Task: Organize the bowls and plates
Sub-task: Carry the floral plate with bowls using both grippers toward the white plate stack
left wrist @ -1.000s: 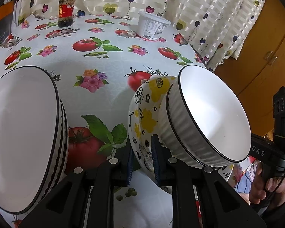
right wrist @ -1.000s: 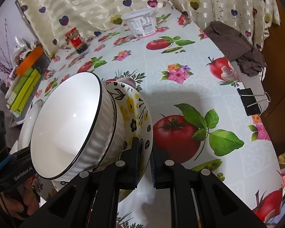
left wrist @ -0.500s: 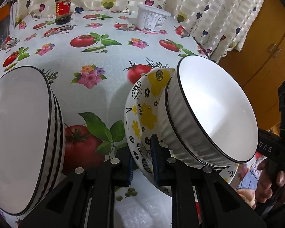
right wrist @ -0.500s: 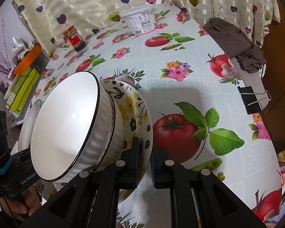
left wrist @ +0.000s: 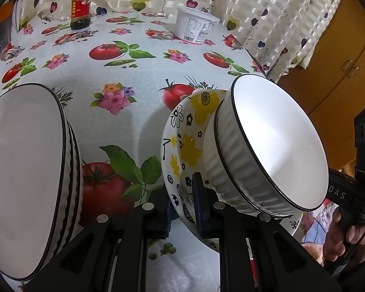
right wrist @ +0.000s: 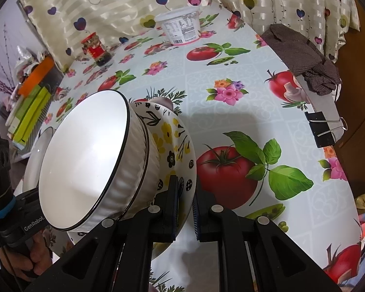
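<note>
The left gripper [left wrist: 182, 200] has its two pads on either side of the rim of the flowered bowl [left wrist: 182, 143], one inside and one outside. Its jaws have just been closing, and they now pinch that rim. The right gripper [right wrist: 184, 200] grips the opposite side of the same flowered bowl [right wrist: 175, 141], its pads clamped on the wall.

A white ribbed bowl [left wrist: 277, 143] with a thin black rim sits nested inside the flowered one. From both wrist views the pair appears tilted, their mouths turned toward the side. In the right wrist view the white ribbed bowl [right wrist: 85, 160] fills the left half of the picture.

On the left of the left wrist view, a stack of white dishes [left wrist: 24, 177] with black rims stands near the camera, apart from the held bowls.

The desk [left wrist: 138, 73] wears a cloth printed with tomatoes, leaves and flowers. At its far edge stand a glass jar [left wrist: 80, 7] with a red label and a white plastic tub [left wrist: 194, 28], well apart from the bowls. A heart-patterned curtain [left wrist: 255, 7] hangs behind them.

A black binder clip [right wrist: 321, 129] grips the right edge of the desk, and a brown dotted cloth [right wrist: 301, 56] lies farther along that edge.

A hand [left wrist: 348, 241] holds the right gripper's handle at the lower right.
</note>
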The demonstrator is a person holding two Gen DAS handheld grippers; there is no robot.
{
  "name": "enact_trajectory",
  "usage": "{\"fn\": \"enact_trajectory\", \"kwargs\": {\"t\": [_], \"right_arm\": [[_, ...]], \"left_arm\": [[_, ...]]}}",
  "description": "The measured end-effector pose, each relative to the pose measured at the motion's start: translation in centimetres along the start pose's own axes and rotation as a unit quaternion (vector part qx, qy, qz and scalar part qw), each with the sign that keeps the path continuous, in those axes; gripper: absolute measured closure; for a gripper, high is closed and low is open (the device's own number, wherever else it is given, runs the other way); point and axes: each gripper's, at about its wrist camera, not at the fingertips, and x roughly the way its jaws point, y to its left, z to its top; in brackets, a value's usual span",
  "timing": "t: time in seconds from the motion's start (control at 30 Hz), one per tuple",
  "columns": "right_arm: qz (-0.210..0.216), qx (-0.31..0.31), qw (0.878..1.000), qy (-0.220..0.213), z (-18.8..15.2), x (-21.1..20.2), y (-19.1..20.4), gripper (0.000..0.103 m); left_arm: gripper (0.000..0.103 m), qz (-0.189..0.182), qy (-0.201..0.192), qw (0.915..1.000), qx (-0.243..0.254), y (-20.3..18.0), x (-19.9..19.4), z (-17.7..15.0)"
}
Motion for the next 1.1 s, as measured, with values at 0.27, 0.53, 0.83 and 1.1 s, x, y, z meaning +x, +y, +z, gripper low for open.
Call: {"fn": "enact_trajectory", "kwargs": {"t": [0.27,0.53,0.83,1.1], "right_arm": [[-0.016,-0.008,1.000,-0.001,-0.01,-0.07,0.70,0.093],[-0.012,-0.002,1.000,0.001,-0.01,-0.12,0.76,0.093],[-0.012,-0.001,1.000,0.004,-0.14,0.04,0.73,0.094],[0.000,-0.001,1.000,-0.004,-0.23,0.06,0.40,0.092]], "left_arm": [[0.088,0.004,0.003,1.0000,-0.002,-0.09,0.02,0.15],[0.088,0.004,0.005,1.0000,-0.003,-0.05,0.00,0.24],[0.088,0.004,0.005,1.0000,-0.002,-0.13,0.00,0.31],[0.088,-0.011,0.009,0.9999,-0.002,0.16,0.19,0.41]]}}
